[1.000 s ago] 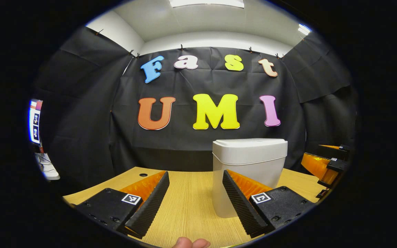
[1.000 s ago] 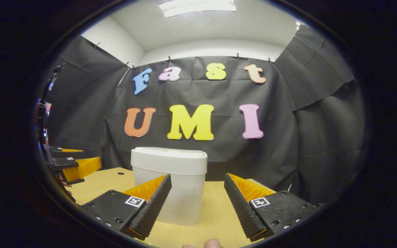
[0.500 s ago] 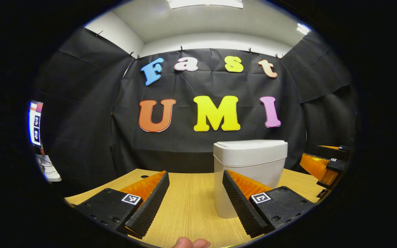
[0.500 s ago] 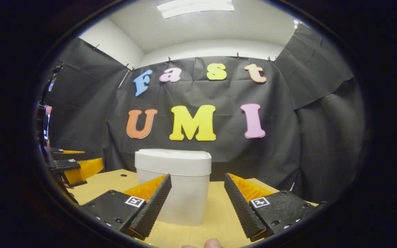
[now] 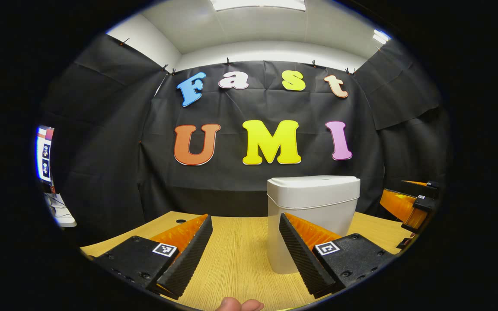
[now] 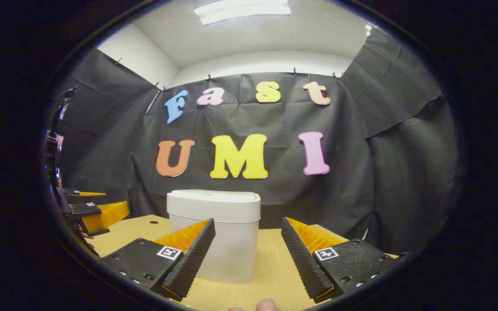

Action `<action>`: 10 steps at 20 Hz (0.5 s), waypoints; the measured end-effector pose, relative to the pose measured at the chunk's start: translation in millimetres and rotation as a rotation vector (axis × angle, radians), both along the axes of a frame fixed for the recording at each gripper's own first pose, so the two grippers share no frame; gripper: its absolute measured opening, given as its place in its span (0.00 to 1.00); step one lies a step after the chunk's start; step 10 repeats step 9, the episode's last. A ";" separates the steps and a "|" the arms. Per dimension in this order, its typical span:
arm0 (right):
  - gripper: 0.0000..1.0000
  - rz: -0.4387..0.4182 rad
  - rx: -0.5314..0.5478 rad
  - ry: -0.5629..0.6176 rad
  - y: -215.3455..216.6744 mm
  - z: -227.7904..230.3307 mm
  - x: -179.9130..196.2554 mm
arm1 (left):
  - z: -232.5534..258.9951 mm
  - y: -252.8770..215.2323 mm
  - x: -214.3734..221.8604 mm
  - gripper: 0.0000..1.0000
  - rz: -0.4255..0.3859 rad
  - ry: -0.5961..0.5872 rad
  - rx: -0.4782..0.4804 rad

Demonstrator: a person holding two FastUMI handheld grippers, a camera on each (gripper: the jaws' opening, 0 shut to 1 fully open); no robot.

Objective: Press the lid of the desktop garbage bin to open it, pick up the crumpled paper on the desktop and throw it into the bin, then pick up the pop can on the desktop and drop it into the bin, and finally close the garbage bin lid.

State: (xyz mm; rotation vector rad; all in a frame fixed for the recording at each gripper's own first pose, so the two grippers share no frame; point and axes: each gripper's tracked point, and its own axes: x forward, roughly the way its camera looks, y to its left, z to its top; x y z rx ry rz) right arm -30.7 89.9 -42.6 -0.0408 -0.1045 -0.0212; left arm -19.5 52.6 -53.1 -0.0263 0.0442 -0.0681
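We hold the left gripper [image 5: 245,242] and the right gripper [image 6: 247,242] above the wooden table [image 5: 236,255], both with jaws spread wide and gripping nothing. The white bin [image 5: 314,207], lid [image 5: 314,188] down, stands on the table at our one o'clock from the left gripper and eleven o'clock from the right.

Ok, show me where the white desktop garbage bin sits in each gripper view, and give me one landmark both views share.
Left gripper view: the garbage bin stands right of centre on the wooden table, partly behind that gripper's right-hand finger, lid shut.
Right gripper view: the garbage bin stands left of centre, partly behind that gripper's left-hand finger, lid shut.
Shared landmark: the small round hole in the tabletop, left of the bin.
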 end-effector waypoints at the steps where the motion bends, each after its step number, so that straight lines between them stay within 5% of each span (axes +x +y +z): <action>1: 0.93 -0.002 0.002 -0.004 -0.7 1.9 0.0 | 0.2 -0.1 0.2 1.00 0.000 0.001 0.000; 10: 0.95 -0.001 -0.005 0.001 1.6 0.1 -0.2 | -1.1 0.8 1.3 1.00 0.004 0.004 -0.003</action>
